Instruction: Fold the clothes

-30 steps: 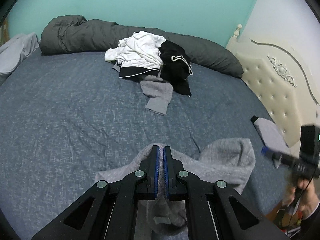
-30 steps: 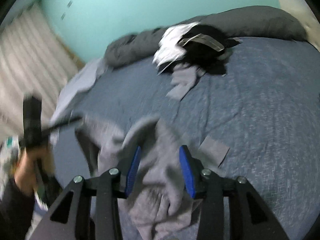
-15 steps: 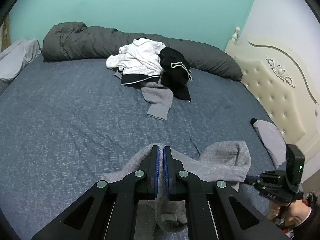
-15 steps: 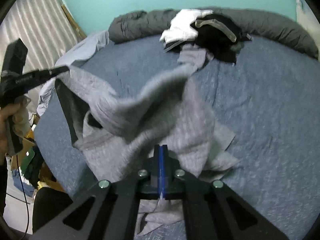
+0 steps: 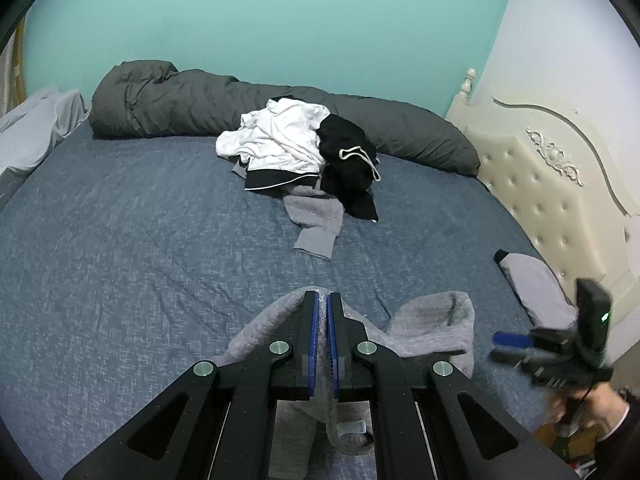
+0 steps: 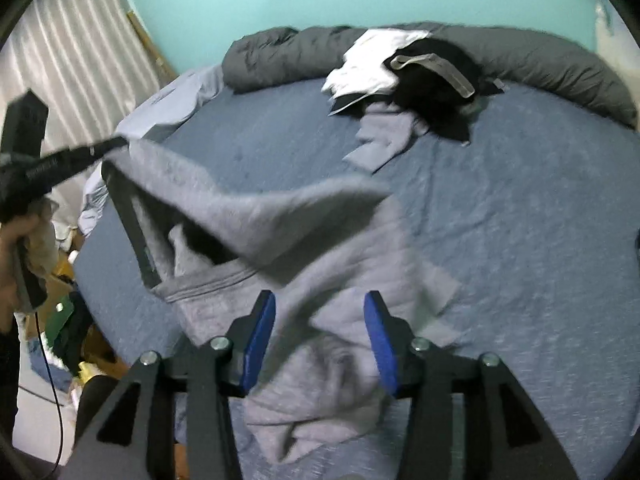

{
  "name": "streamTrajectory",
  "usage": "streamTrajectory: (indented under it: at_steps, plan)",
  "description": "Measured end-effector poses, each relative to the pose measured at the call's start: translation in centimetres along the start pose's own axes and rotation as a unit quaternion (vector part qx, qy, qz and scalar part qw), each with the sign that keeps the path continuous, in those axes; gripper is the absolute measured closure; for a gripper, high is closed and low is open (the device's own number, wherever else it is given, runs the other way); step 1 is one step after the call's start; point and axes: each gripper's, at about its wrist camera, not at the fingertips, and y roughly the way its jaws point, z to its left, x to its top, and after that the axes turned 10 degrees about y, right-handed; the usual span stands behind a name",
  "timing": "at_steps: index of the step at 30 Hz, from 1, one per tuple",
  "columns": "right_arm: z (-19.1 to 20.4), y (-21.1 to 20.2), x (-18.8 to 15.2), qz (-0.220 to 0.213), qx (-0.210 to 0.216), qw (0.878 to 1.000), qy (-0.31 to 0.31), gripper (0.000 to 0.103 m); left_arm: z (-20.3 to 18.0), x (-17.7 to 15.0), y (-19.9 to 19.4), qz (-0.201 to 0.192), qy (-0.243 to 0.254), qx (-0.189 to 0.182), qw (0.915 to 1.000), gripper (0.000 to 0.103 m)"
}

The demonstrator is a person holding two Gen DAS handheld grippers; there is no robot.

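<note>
Barely begun, by the look of things: nothing on the bed (image 5: 120,240) lies folded. Starting at the left, the left gripper (image 5: 321,344) has its blue pads pressed together on a hem of the grey sweatshirt (image 6: 320,280); in the right wrist view that edge is lifted off the mattress and the cloth stretches from those fingertips down toward the right tool, with a dark inner lining showing along one side. The rest of the garment is bunched and creased directly below and between the two tools, so it is neither spread flat nor squared up. Further right, the right gripper (image 6: 320,340) hangs just above the crumpled lower part with its jaws standing wide apart and holding nothing; cloth shows between them, but the pads are not touching it so far as I can tell, and the picture is blurred there. Ahead of both tools, well beyond the sweatshirt and against the rolled dark duvet (image 5: 160,108), waits a pile of clothes (image 5: 304,160): a white top, a black drawstring piece and another grey item, all tangled. To the far right of the left tool another grey piece (image 5: 532,280) lies near the headboard. I judge that the sweatshirt must first be laid flat, then folded, and the pile follows.
</note>
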Motion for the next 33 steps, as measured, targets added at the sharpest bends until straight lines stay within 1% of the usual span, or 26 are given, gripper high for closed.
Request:
streamTrajectory:
  at_steps: [2,4,5,6,7,8,9,13,16,22,28,33]
  plan:
    - [0.5,1.7,-0.4,0.008,0.001,1.0,0.005,0.056,-0.5,-0.1,-0.2,-0.001,0.005,-0.001,1.0,0.098]
    - [0.9,2.7,-0.3,0.008,0.0,1.0,0.004,0.056,-0.8,-0.1,-0.4,-0.002,0.009,-0.003,0.9999,0.098]
    - [1.0,3.0,-0.2,0.007,-0.002,1.0,0.003,0.06,-0.9,-0.1,-0.6,-0.003,0.012,-0.003,0.9999,0.098]
    - [1.0,3.2,-0.2,0.004,-0.006,1.0,0.003,0.069,-1.0,-0.1,-0.6,-0.003,0.014,-0.003,0.9999,0.098]
    - [0.9,3.3,-0.1,0.003,-0.008,1.0,0.005,0.087,-1.0,-0.1,-0.7,-0.003,0.017,-0.002,0.9999,0.098]
    - [0.8,3.2,0.0,-0.001,-0.009,1.0,0.008,0.096,-1.0,-0.1,-0.8,-0.003,0.019,-0.002,0.9998,0.098]
    - [0.6,2.7,0.2,-0.009,-0.01,1.0,0.012,0.099,-0.9,-0.1,-0.9,-0.003,0.02,-0.001,0.9998,0.098]
    - [-0.1,-0.7,1.2,-0.053,-0.007,0.998,0.014,0.101,-0.2,-0.1,-1.5,-0.007,0.017,0.006,0.9998,0.098]
    - [-0.5,-4.2,2.4,-0.085,-0.012,0.996,0.016,0.101,0.3,0.1,-2.3,-0.013,0.011,0.012,0.9998,0.098]
    - [-0.7,-11.1,4.4,-0.14,-0.022,0.99,0.012,0.101,0.2,1.1,-5.1,-0.033,0.01,0.017,0.9992,0.098]
    - [1.4,-16.5,5.4,-0.176,-0.024,0.984,-0.015,0.101,-1.2,3.2,-9.6,-0.069,0.027,0.023,0.997,0.098]
    - [3.9,-21.5,6.7,-0.209,-0.019,0.977,-0.036,0.101,-2.8,5.3,-14.9,-0.11,0.054,0.03,0.992,0.098]
